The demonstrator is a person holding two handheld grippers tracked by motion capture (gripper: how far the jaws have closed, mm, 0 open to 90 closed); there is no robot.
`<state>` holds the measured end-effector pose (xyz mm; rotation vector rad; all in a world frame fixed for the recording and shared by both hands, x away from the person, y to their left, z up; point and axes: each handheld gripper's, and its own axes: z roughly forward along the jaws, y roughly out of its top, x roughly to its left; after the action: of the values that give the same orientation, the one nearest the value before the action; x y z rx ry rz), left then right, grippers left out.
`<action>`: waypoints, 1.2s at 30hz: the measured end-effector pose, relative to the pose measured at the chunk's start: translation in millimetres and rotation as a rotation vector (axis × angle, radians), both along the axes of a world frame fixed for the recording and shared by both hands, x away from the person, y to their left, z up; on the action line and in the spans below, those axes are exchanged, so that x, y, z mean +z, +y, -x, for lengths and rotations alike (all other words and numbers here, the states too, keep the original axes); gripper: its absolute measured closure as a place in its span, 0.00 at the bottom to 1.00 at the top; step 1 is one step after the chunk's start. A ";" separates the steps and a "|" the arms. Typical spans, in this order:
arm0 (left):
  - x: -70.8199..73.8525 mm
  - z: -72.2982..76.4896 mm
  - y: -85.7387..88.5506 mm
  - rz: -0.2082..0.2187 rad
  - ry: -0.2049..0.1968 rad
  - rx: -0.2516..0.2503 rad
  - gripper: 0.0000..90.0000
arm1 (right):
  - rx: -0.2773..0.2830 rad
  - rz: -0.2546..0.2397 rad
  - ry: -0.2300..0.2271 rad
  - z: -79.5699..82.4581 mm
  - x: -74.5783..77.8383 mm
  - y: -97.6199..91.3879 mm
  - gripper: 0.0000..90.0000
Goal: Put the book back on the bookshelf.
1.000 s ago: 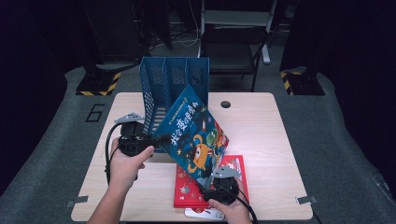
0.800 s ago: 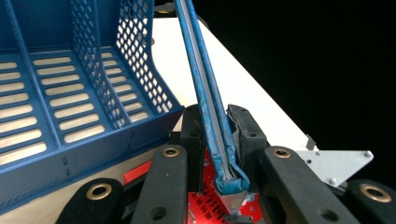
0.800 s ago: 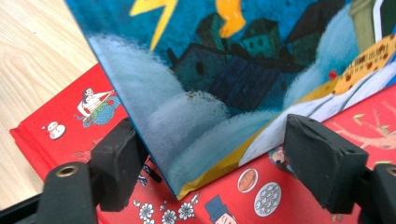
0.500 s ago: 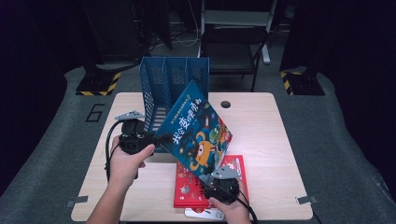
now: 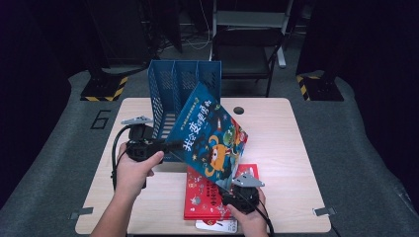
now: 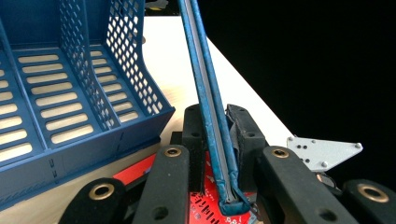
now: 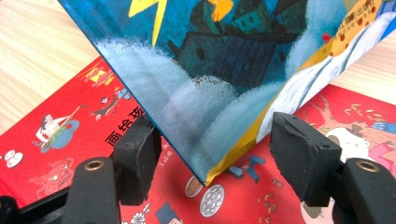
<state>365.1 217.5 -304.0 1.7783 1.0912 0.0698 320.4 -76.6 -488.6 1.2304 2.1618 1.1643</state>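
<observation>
While the left gripper point(image 5: 170, 146) is clamped on the blue picture book point(image 5: 212, 136), that book hangs tilted above the table point(image 5: 276, 128) — one corner up toward the far side, by the blue file rack point(image 5: 183, 84), the opposite corner down near the right gripper point(image 5: 231, 186). In the left gripper view the jaws sit tight on both covers of the blue picture book point(image 6: 212, 121), seen edge-on with its spine corner at the bottom, just beside the open front of the blue file rack point(image 6: 70, 93). Right gripper: jaws apart, they have just been closing in, and the low corner of the blue picture book point(image 7: 210, 88) sits between them, but the pads point(image 7: 137, 158) are not pressing on it; gaps on both sides in the right gripper view. Under that corner lies a red book point(image 7: 60, 126) flat on the table, at the near edge in the high view, red book point(image 5: 197, 200) partly covered by the blue one. A white card or sheet point(image 5: 215, 226) pokes out from under the red book at the near edge — can't read what it is. The rack stands upright at the far left of the table, three slots, open side facing near. A chair point(image 5: 247, 49) stands beyond the far edge.
</observation>
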 end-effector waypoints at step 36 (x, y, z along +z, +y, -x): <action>7.6 1.0 9.3 0.079 0.010 -0.014 0.89 | -0.069 -0.208 -0.013 -9.0 9.9 -27.5 0.49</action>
<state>364.1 226.8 -296.4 1.7167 1.0746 0.0088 329.4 -104.2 -478.6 1.3664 2.0123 1.3911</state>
